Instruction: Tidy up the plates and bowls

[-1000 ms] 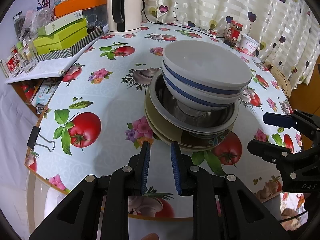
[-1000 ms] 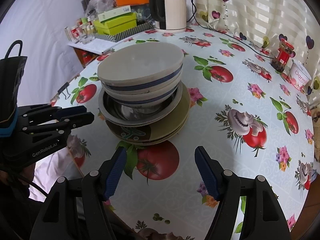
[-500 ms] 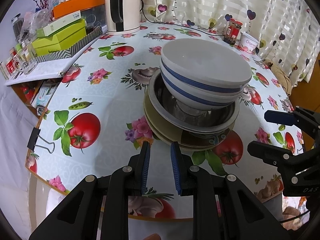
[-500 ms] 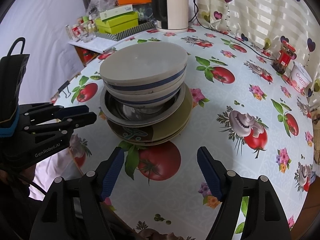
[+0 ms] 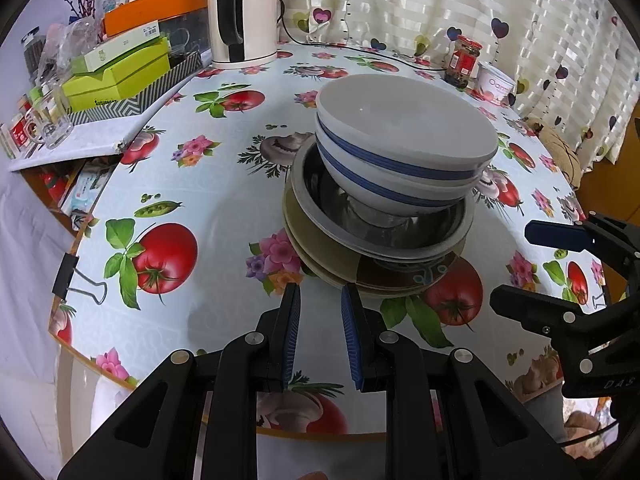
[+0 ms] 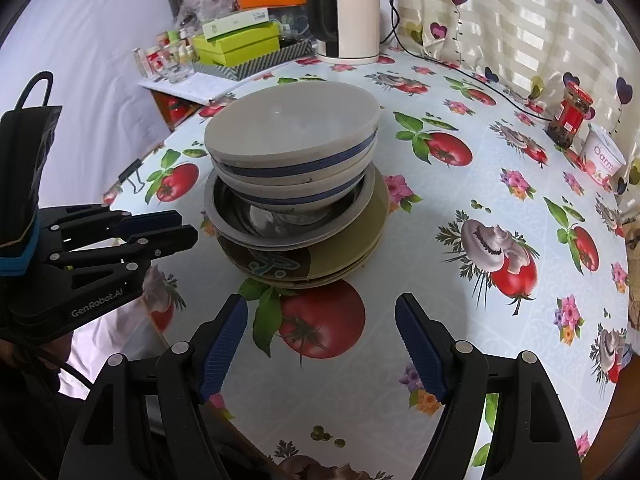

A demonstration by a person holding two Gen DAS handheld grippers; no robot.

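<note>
A stack stands on the round table: two white bowls with blue stripes [image 5: 404, 140] [image 6: 292, 128] nested in a steel bowl [image 5: 316, 184] [image 6: 224, 220], on olive-brown plates [image 5: 320, 256] [image 6: 360, 236]. My left gripper [image 5: 320, 296] [image 6: 184, 228] hovers just short of the stack's near-left side; its jaws stand a narrow gap apart with nothing between them. My right gripper [image 6: 322, 304] [image 5: 514, 264] hangs over the printed tomato in front of the stack, open wide and empty. Neither gripper touches the dishes.
A white kettle [image 5: 244, 12] [image 6: 348, 12] stands at the back. Green boxes [image 5: 120, 72] and glasses crowd a side shelf on the left. A red-lidded jar [image 6: 570, 120] and a tub [image 6: 604, 158] sit far right. A binder clip [image 5: 76, 280] grips the table's near edge.
The right gripper's jaws have spread a little wider. The left gripper and the stack look the same.
</note>
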